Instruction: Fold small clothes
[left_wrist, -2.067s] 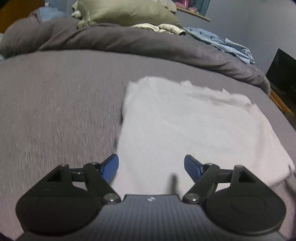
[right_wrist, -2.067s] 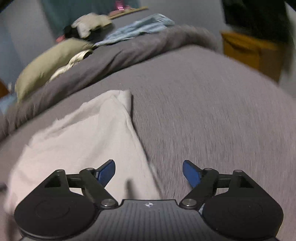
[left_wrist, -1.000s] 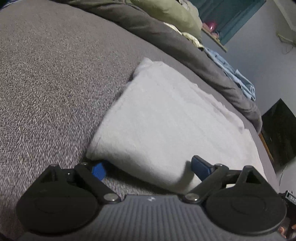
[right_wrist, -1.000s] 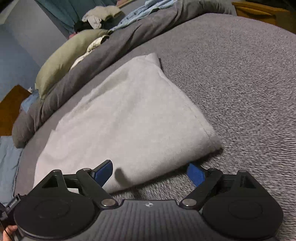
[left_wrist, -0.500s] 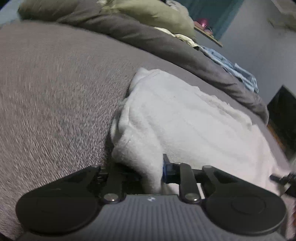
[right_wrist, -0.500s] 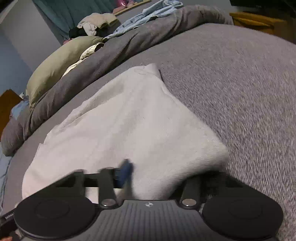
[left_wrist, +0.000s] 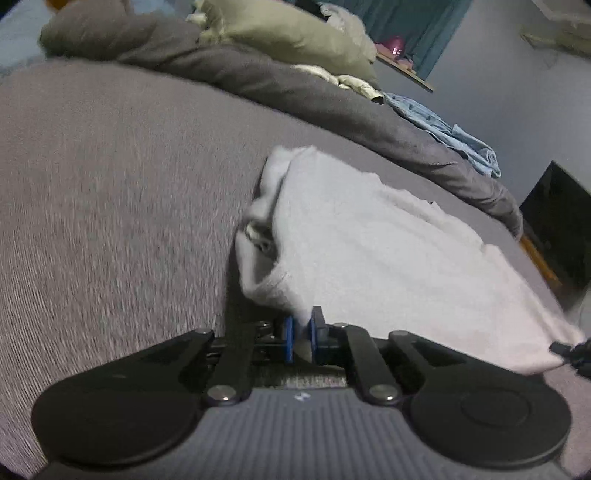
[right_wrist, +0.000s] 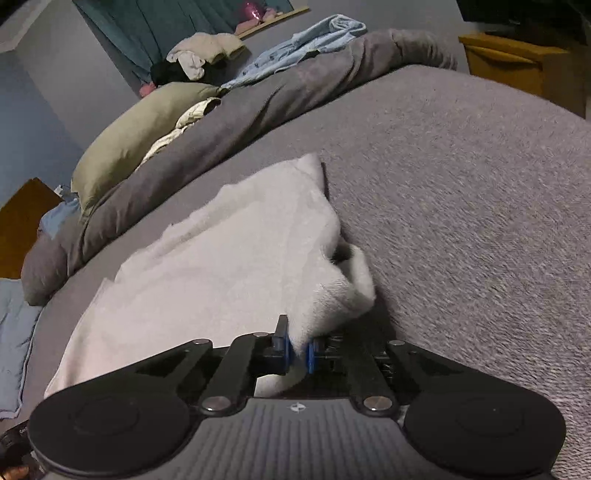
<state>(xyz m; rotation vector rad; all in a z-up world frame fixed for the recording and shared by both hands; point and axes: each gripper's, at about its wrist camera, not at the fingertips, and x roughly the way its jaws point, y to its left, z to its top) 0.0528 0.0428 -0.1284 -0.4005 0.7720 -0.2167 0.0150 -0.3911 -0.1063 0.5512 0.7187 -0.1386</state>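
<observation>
One grey bed (left_wrist: 110, 192) carries one white folded garment (left_wrist: 388, 258), its long axis running from 11 to 4 o'clock in the left view. Only the right view shows a yellow cabinet (right_wrist: 517, 62) at 1 o'clock. Left gripper (left_wrist: 302, 338) and right gripper (right_wrist: 297, 350) each have jaws that just closed, clamped on a near corner.

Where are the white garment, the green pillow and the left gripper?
white garment (left_wrist: 388, 251), left wrist view, middle of its top layer
green pillow (right_wrist: 136, 136), right wrist view, middle of its side
left gripper (left_wrist: 302, 338), left wrist view, between its blue pads
</observation>
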